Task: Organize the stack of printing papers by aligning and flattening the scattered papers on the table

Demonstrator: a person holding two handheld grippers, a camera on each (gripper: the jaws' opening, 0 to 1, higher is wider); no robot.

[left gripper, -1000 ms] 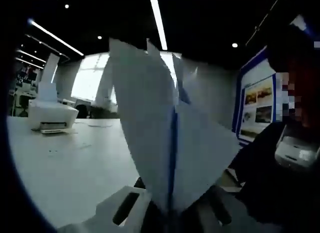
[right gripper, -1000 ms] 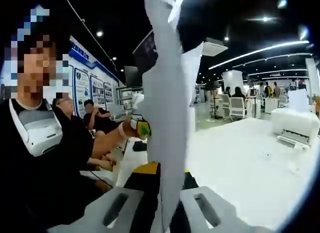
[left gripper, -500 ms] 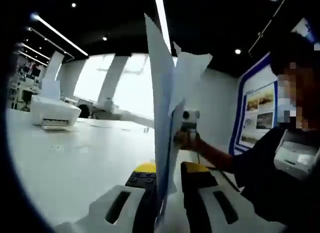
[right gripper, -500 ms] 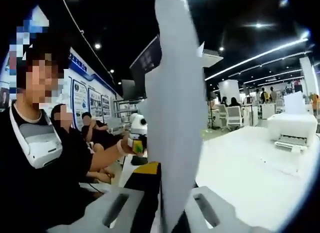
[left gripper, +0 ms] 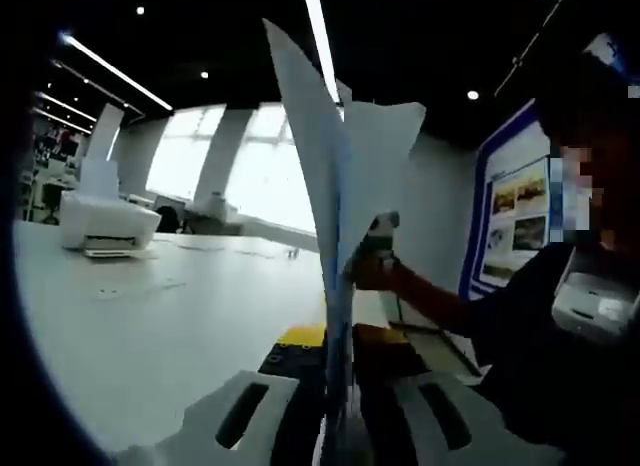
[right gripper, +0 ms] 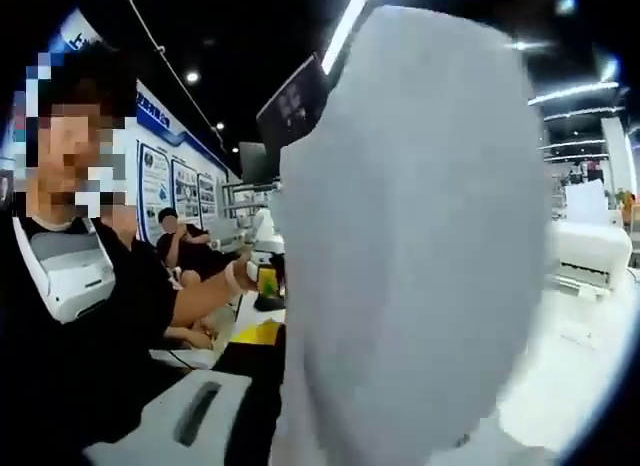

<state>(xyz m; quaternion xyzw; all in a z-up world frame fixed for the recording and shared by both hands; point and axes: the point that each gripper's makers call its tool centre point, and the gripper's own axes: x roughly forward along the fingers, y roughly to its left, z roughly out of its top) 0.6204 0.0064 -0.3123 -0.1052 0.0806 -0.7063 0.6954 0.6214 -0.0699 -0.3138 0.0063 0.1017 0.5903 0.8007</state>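
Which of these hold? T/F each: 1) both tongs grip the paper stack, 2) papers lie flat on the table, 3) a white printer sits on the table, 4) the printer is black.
1) True: the left tongs and the right tongs are each shut on the paper stack.
2) False: the stack stands upright, held on edge above the white table.
3) True: a white printer sits at the table's far end.
4) False: it is white.

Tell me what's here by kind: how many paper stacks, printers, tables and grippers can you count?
Paper stack: 1
Printer: 1
Table: 1
Grippers: 2, left gripper and right gripper, both clamped on the paper stack
Total: 5
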